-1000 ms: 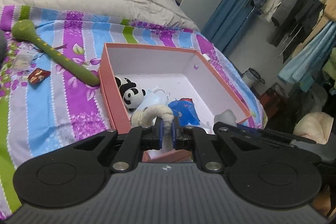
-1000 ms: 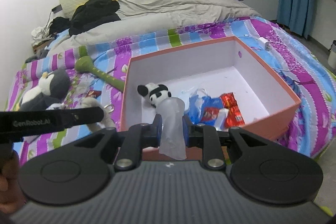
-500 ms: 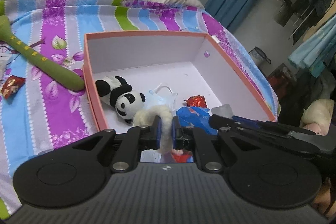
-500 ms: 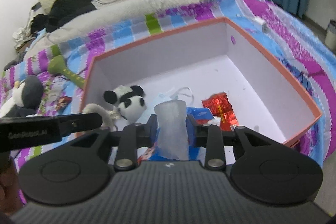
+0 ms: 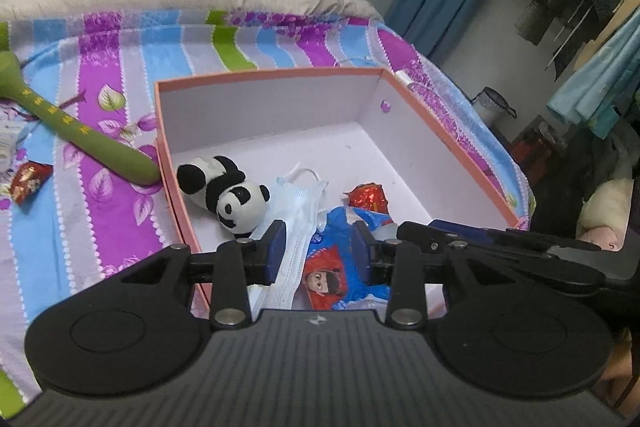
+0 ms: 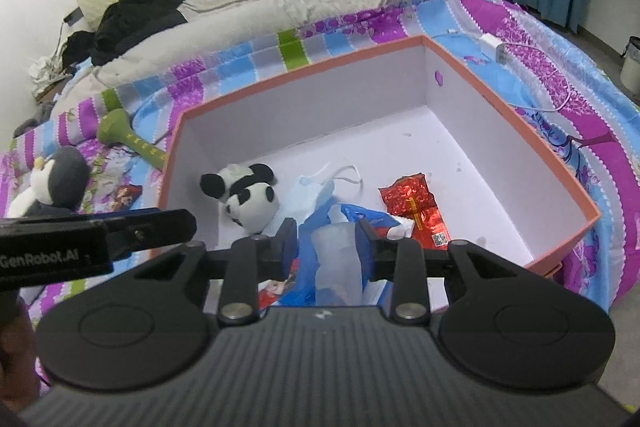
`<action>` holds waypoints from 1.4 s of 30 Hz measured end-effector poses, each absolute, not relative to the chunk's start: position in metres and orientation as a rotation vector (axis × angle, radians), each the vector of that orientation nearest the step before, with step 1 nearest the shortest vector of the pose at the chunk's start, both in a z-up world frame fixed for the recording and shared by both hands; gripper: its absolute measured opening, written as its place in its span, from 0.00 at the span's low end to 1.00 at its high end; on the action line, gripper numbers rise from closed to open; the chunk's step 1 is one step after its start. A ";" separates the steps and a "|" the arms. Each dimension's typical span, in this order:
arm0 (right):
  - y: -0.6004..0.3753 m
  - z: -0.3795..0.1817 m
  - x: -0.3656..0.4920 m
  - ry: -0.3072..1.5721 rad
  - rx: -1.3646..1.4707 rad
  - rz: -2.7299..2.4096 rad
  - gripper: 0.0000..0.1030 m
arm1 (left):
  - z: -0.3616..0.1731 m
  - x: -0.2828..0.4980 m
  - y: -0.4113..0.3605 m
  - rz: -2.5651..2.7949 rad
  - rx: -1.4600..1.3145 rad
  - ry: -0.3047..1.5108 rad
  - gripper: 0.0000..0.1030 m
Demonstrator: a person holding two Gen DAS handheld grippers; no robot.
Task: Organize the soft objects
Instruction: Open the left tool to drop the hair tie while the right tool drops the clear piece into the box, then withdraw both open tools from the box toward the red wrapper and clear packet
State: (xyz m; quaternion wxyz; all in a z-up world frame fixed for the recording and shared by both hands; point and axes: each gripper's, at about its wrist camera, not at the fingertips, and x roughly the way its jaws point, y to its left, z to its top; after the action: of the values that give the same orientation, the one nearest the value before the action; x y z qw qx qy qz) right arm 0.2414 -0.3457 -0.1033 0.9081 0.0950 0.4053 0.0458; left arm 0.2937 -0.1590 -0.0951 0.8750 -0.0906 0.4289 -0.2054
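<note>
Your left gripper point(image 5: 320, 253) hides the near edge of the orange box point(image 5: 276, 75); its fingers are spread wide, empty. The box holds a panda plush point(image 5: 232, 197), face mask point(image 5: 298, 223) and snack packets point(image 6: 416, 207), while your right gripper's point(image 6: 327, 246) parted fingers flank a translucent cup point(image 6: 336, 259), contact unclear.

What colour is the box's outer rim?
Salmon-orange rim on the box, white inside; clearest in the right wrist view.

We are seeing soft, even indoor light with faint shadows; the bed point(image 5: 100, 75) is bending at the fisheye edges, and far corners are blurring slightly
</note>
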 end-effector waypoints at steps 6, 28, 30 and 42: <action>-0.337 -0.084 0.212 0.801 0.194 0.117 0.35 | -0.072 0.259 -0.145 -0.415 -0.204 0.849 0.40; -0.284 -0.040 0.096 0.691 0.134 0.278 0.35 | -0.023 0.103 -0.080 -0.284 -0.226 0.714 0.40; -0.280 -0.038 0.088 0.686 0.131 0.286 0.35 | -0.021 0.090 -0.072 -0.266 -0.237 0.702 0.40; -0.241 -0.055 0.049 0.723 0.094 0.349 0.35 | -0.024 0.035 -0.028 -0.182 -0.252 0.697 0.40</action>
State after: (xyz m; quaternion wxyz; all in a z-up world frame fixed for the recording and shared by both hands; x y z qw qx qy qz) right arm 0.0494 -0.2409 -0.0546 0.9195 0.0458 0.3517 0.1698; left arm 0.0349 -0.0282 -0.0236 0.9280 -0.1229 0.3402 -0.0888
